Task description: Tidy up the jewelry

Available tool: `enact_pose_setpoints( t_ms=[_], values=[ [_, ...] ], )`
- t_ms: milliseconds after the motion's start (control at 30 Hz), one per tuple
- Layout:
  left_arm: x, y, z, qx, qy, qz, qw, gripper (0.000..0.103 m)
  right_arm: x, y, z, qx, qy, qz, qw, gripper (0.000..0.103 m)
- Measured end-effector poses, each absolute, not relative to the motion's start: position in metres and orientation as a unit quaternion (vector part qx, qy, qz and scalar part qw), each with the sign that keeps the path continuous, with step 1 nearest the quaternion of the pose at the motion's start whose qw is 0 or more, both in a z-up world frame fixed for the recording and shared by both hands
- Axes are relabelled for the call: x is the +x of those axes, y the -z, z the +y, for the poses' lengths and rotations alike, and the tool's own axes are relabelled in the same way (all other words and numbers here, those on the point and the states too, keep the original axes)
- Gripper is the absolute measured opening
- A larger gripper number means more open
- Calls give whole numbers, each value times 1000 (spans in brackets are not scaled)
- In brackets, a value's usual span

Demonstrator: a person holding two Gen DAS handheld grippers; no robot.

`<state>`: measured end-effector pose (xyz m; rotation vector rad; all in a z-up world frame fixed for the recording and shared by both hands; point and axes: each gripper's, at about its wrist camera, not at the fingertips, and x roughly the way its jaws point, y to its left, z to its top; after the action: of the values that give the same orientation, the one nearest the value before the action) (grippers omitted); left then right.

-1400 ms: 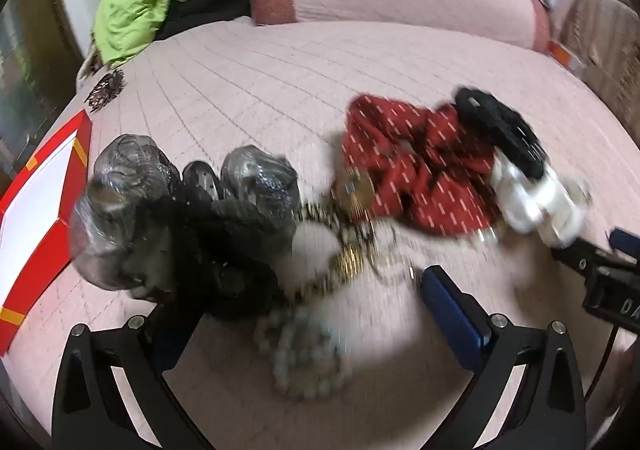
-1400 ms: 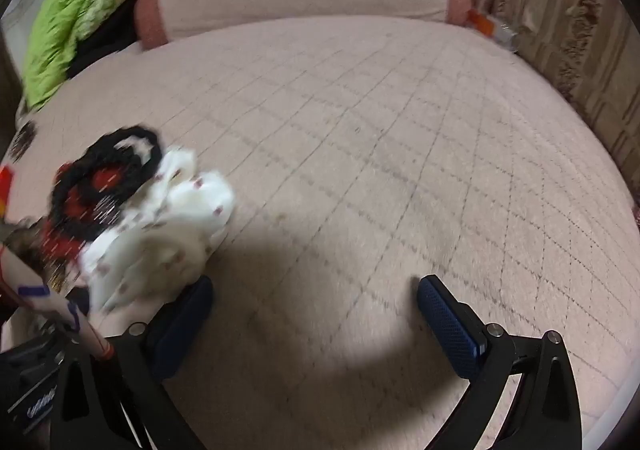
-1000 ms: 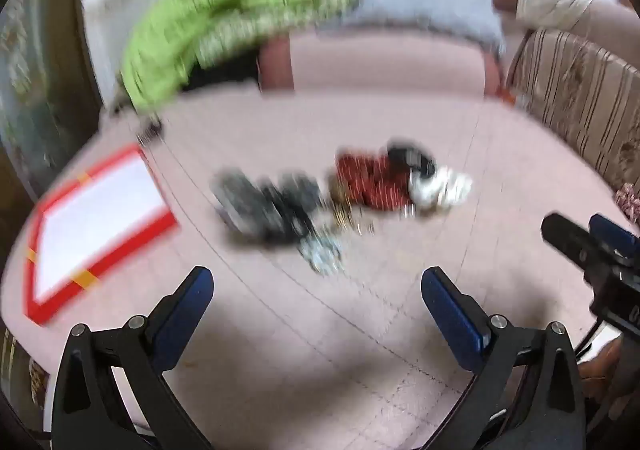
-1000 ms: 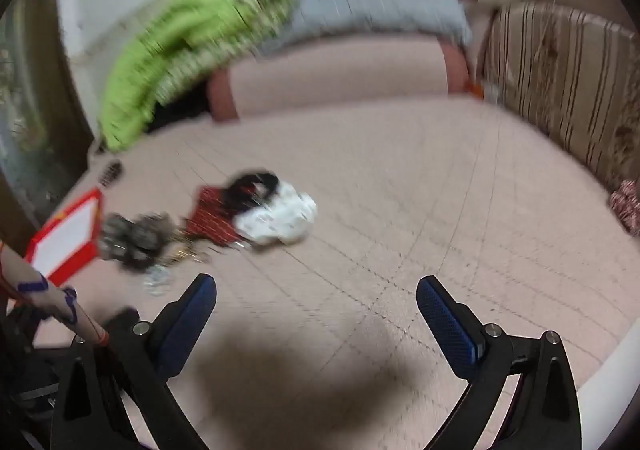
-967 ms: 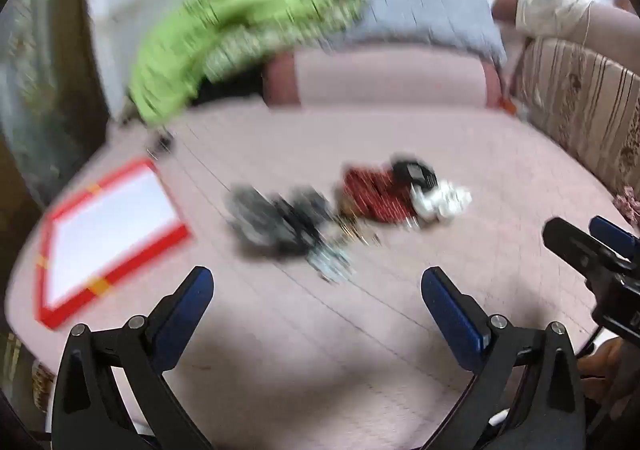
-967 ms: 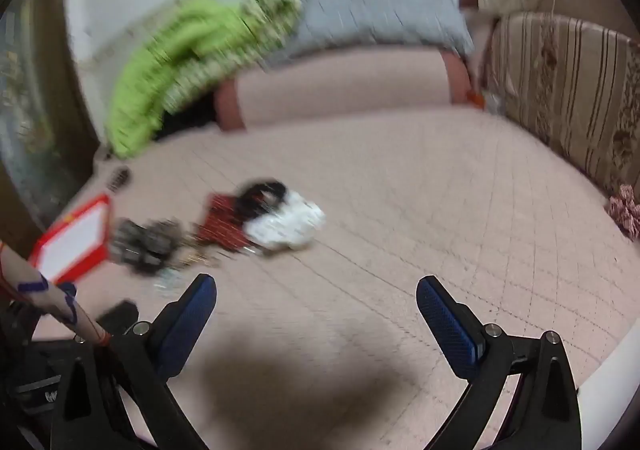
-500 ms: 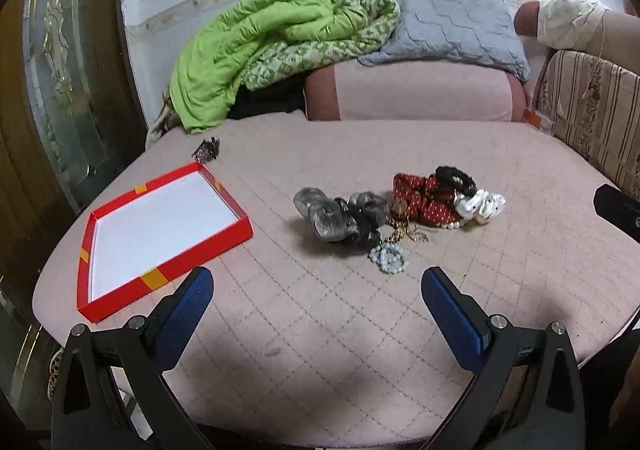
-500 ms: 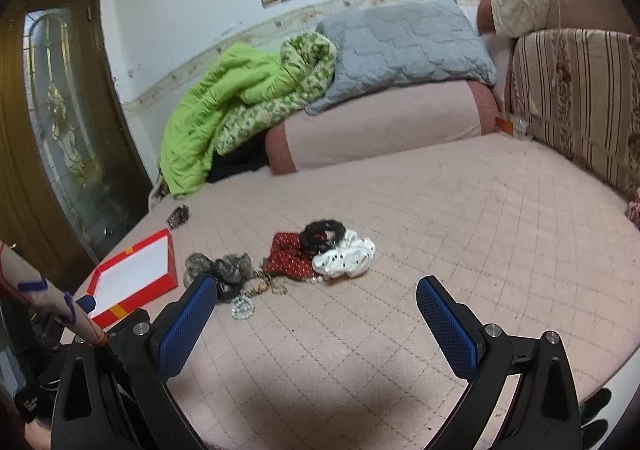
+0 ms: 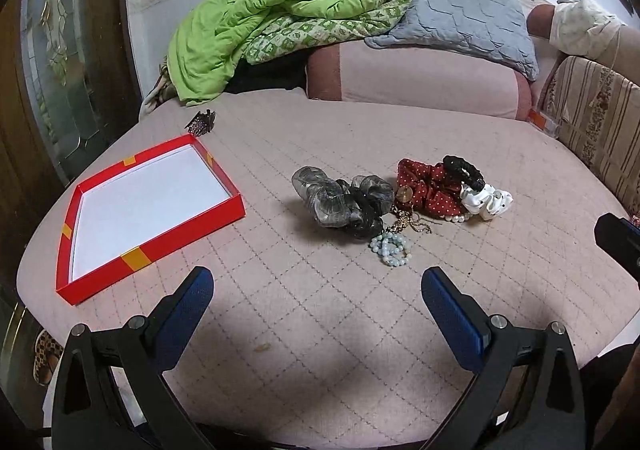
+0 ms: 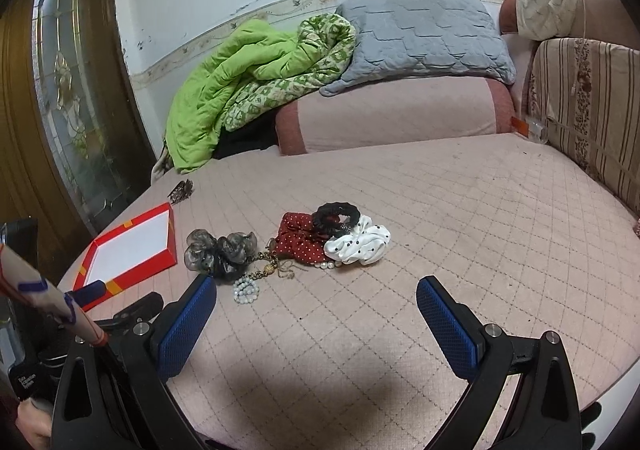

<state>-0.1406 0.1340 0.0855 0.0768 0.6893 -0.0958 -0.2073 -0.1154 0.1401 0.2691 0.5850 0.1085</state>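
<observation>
A pile of accessories lies mid-bed: a grey-black scrunchie, a red dotted scrunchie, a black hair tie, a white dotted scrunchie, a gold chain and a pale bead bracelet. A red box with a white floor sits to the left. My left gripper hangs open well short of the pile. The right gripper is open too, near the front edge, nothing between its fingers.
A dark hair clip lies behind the box. A green quilt, a grey pillow and a pink bolster line the back. A striped sofa arm stands on the right. A glazed wooden door is left.
Both grippers have pulled far back and up from the pile, so the whole bed shows. Earlier they hovered right over the scrunchies. Both stayed open and took nothing.
</observation>
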Motion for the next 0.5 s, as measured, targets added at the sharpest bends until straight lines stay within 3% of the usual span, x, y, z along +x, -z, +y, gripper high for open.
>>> enact_pose_setpoints(
  t_ms=[500],
  values=[
    [-141,-83,138,30,39,338,940,103,-210,-130,-122,135,-52,290,946,102]
  ],
)
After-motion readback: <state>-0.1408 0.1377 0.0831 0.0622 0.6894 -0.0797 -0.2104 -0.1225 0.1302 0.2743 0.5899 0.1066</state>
